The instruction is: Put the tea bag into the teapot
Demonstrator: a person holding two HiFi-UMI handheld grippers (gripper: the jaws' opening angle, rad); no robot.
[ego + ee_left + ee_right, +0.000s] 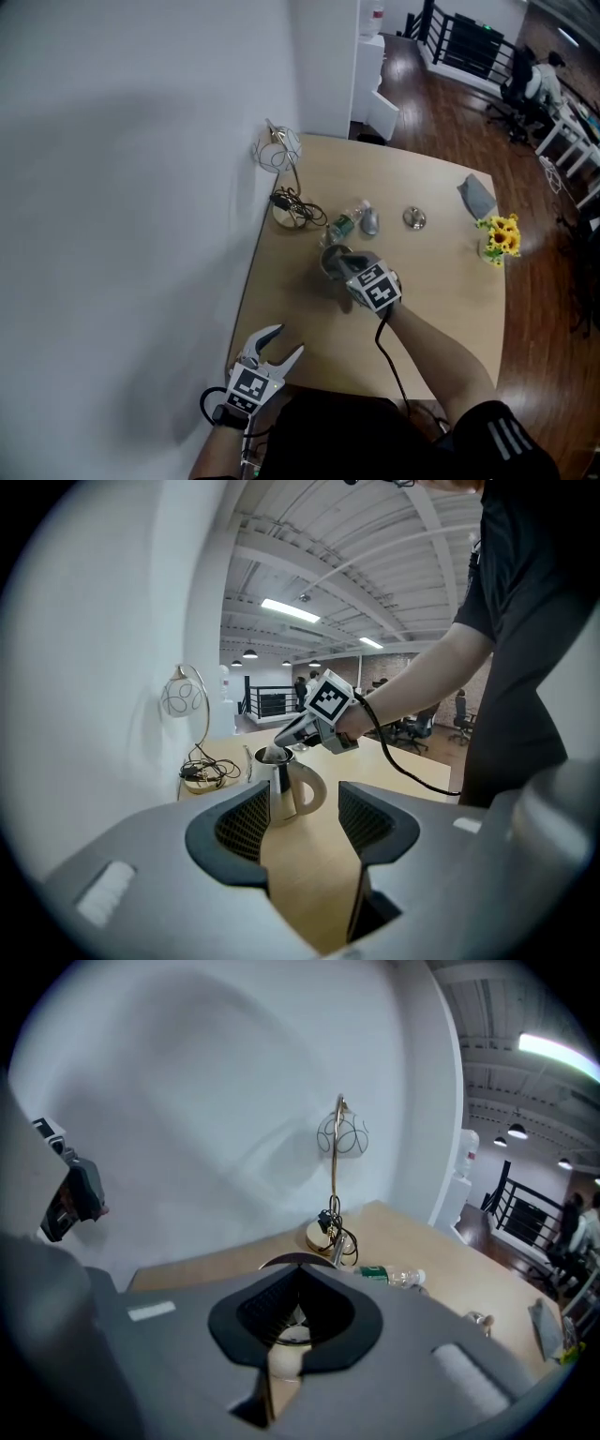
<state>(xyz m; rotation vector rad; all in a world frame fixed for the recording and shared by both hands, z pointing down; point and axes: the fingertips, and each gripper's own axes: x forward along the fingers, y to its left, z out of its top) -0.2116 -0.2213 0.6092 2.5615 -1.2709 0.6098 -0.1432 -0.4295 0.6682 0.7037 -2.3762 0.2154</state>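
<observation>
A steel teapot (333, 262) with a pale handle stands mid-table, lid off; it also shows in the left gripper view (284, 787). My right gripper (340, 266) points down into its mouth, shut on a small white tea bag (273, 755) held at the rim. In the right gripper view the shut jaws (295, 1314) hang over the pot's rim (289, 1260), with the white bag (292, 1333) between and below them. My left gripper (289, 339) rests open near the table's front left edge, nothing between its fingers (246, 819).
A wire-globe lamp (278, 150) with a cable-wrapped base (289, 214) stands by the wall. A plastic bottle (349, 221), a grey oval object (369, 222) and a round metal lid (414, 218) lie behind the pot. A grey cloth (478, 195) and yellow flowers (502, 236) sit far right.
</observation>
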